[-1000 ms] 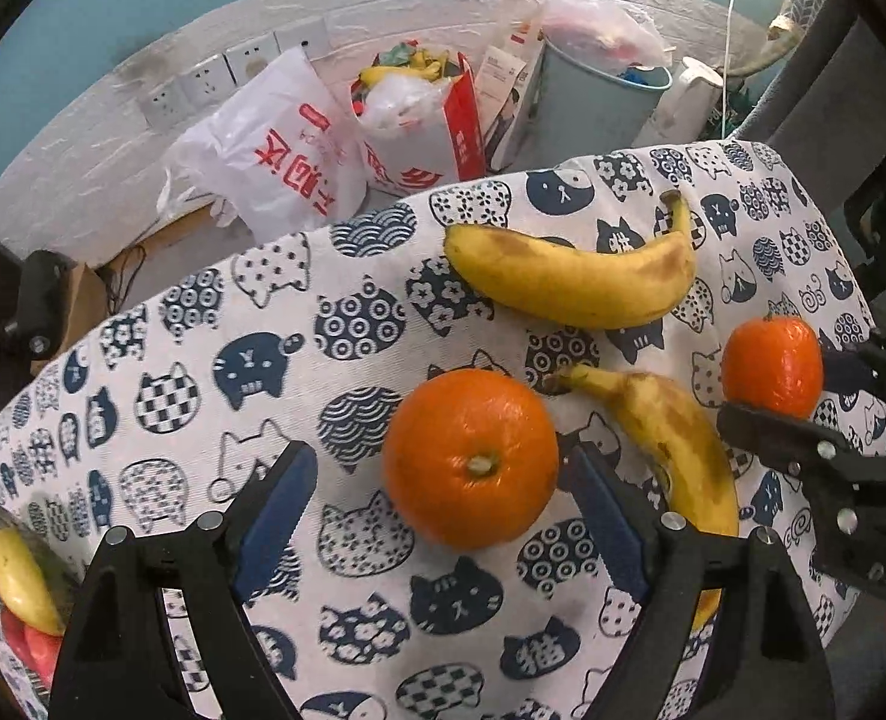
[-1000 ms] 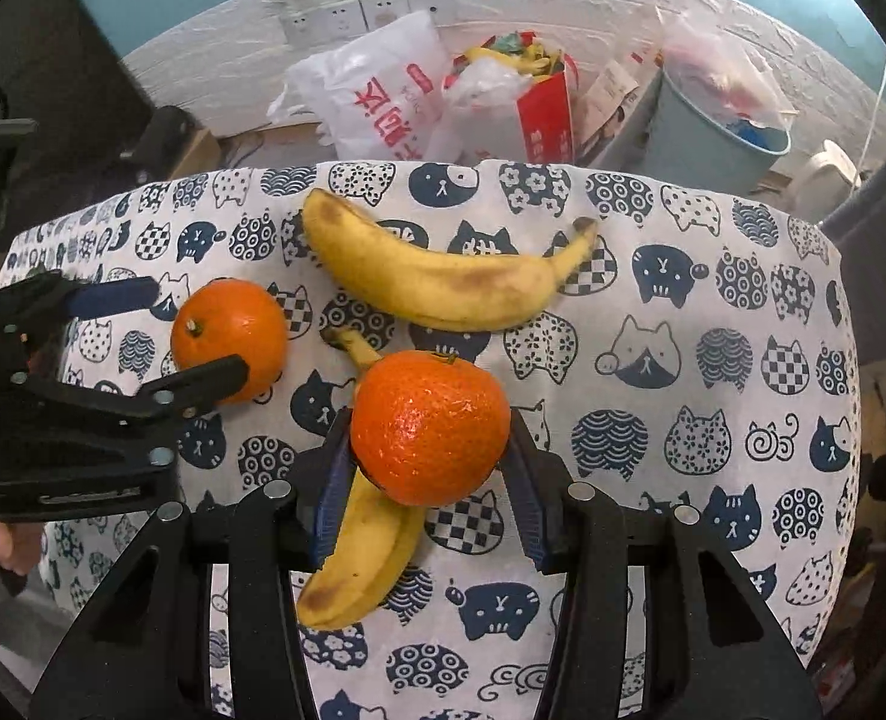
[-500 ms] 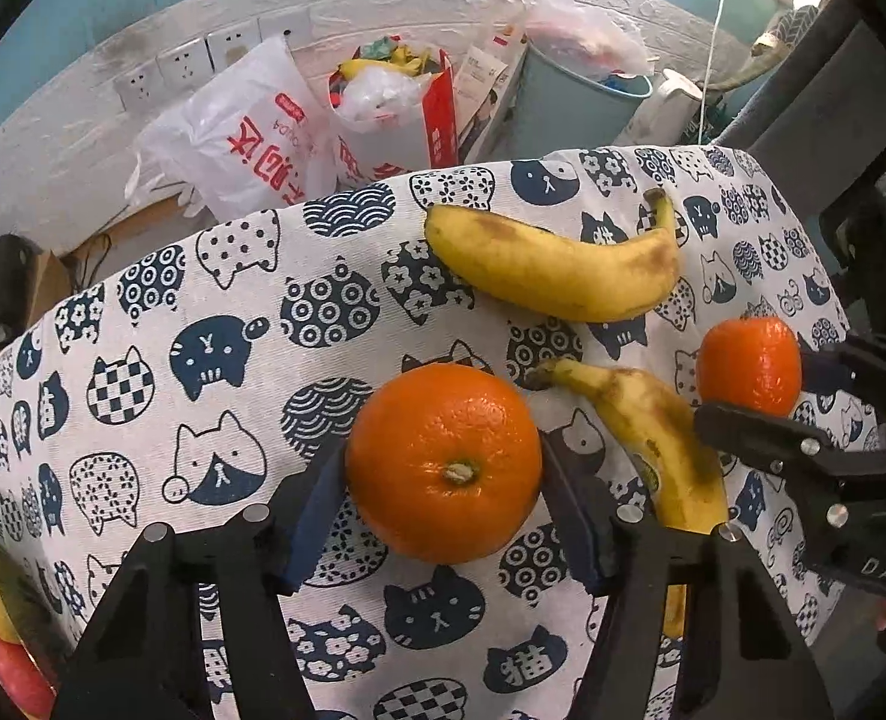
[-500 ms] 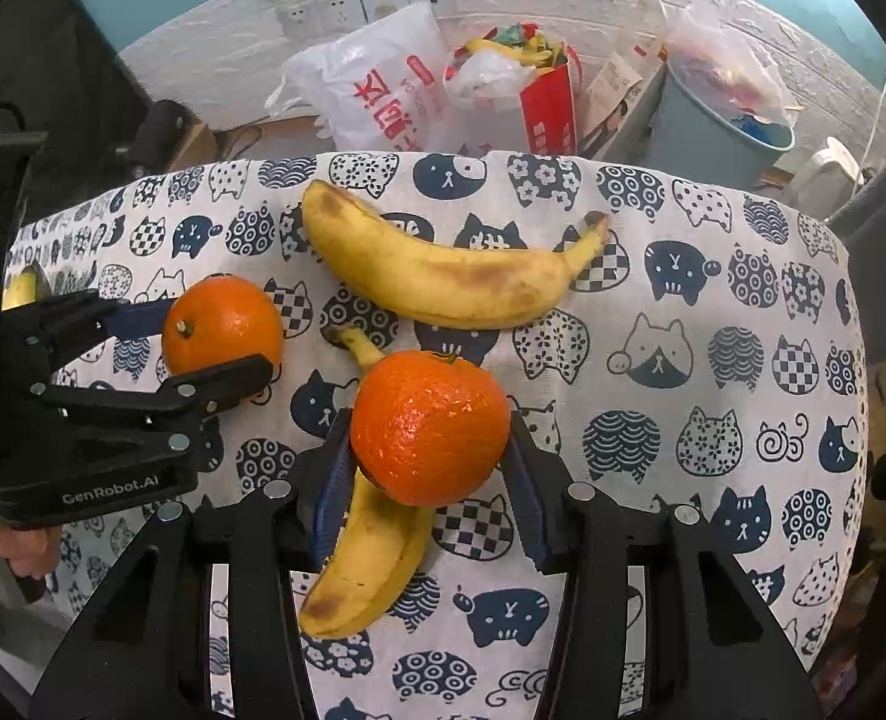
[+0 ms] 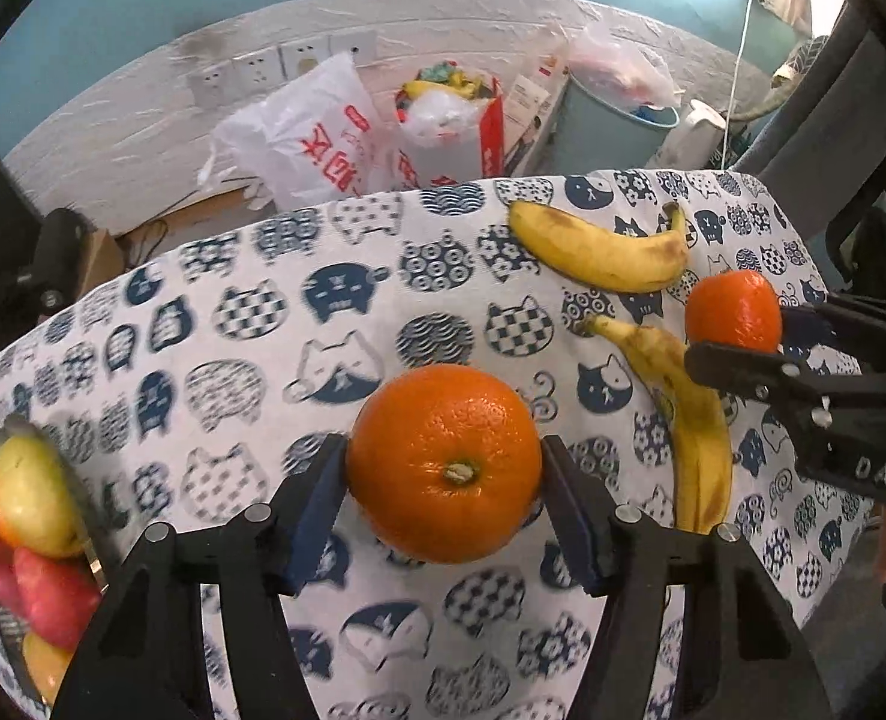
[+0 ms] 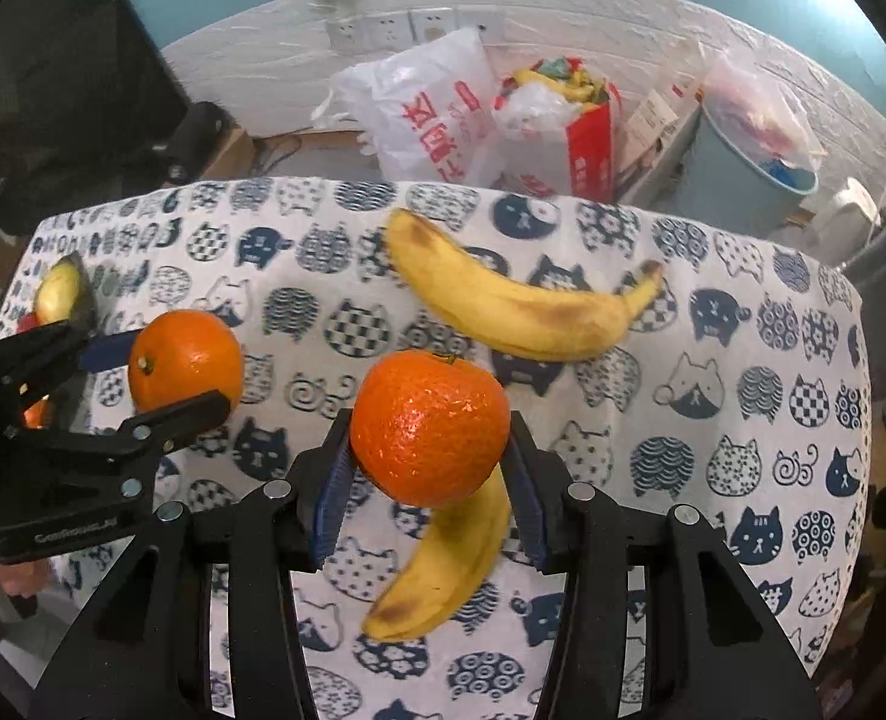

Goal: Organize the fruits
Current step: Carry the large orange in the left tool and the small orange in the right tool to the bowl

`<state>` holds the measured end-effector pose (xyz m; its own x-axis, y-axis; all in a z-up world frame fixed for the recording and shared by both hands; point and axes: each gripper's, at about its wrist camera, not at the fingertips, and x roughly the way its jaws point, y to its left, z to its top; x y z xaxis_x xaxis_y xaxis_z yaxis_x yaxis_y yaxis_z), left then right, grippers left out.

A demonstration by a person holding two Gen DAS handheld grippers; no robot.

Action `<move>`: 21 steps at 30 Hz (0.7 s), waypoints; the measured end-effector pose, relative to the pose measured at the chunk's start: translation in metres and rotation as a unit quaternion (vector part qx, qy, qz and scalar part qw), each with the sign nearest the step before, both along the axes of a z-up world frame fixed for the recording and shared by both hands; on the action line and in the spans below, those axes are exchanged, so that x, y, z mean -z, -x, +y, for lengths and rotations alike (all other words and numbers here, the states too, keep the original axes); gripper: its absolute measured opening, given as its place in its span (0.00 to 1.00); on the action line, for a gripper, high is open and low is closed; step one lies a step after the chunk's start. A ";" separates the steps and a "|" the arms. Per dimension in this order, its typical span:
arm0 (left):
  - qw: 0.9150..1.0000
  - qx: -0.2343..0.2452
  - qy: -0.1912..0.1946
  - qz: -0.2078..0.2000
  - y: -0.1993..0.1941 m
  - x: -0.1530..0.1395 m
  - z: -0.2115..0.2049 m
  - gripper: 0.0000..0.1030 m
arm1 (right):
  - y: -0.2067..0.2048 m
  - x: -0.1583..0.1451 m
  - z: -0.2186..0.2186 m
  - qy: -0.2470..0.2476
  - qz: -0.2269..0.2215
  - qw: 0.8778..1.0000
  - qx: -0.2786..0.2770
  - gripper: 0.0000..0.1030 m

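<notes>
Two oranges sit clamped in two handheld grippers above a cat-print tablecloth (image 5: 347, 300).

The left gripper (image 5: 445, 480), its jaws having just been closing, now presses both blue pads on a large orange (image 5: 443, 462); the right gripper (image 6: 428, 462) pinches a smaller orange (image 6: 428, 426) directly over a curved banana (image 6: 448, 558). A second banana (image 6: 514, 306) lies farther back on the cloth, and a dish of fruit (image 5: 29, 528) sits at the table's left edge.

Table under cat-print cloth (image 6: 712, 324); two bananas (image 6: 520, 306) (image 6: 443, 564) on cloth; fruit bowl (image 5: 92, 516) at left edge.
</notes>
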<state>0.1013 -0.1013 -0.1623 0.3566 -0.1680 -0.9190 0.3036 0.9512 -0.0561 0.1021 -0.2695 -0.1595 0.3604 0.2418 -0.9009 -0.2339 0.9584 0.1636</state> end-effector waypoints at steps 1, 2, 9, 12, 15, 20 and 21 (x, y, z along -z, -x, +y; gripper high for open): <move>1.000 -0.001 -0.001 -0.002 0.004 -0.004 0.004 0.63 | 0.000 -0.003 0.003 -0.004 -0.001 1.000 -0.002 0.46; 1.000 -0.004 0.000 -0.003 0.007 -0.007 0.008 0.63 | 0.001 -0.006 0.007 -0.009 -0.003 1.000 -0.004 0.46; 1.000 -0.020 -0.002 -0.023 0.032 -0.032 0.039 0.63 | 0.009 -0.030 0.033 -0.022 -0.025 0.999 -0.031 0.46; 0.999 -0.031 0.000 -0.029 0.041 -0.041 0.053 0.63 | 0.012 -0.036 0.041 -0.024 -0.029 0.999 -0.038 0.46; 0.998 -0.047 0.006 -0.030 0.049 -0.049 0.070 0.63 | 0.018 -0.044 0.052 -0.022 -0.041 0.998 -0.050 0.46; 0.997 -0.066 0.008 -0.041 0.064 -0.059 0.095 0.63 | 0.027 -0.056 0.070 -0.029 -0.051 0.996 -0.070 0.46; 0.997 -0.068 0.007 -0.043 0.067 -0.060 0.098 0.63 | 0.029 -0.058 0.074 -0.030 -0.053 0.995 -0.073 0.46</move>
<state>0.0347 -0.0029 -0.1018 0.4539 -0.1248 -0.8823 0.1757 0.9832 -0.0487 0.0732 -0.1953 -0.1013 0.4093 0.3518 -0.8418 -0.3898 0.9016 0.1873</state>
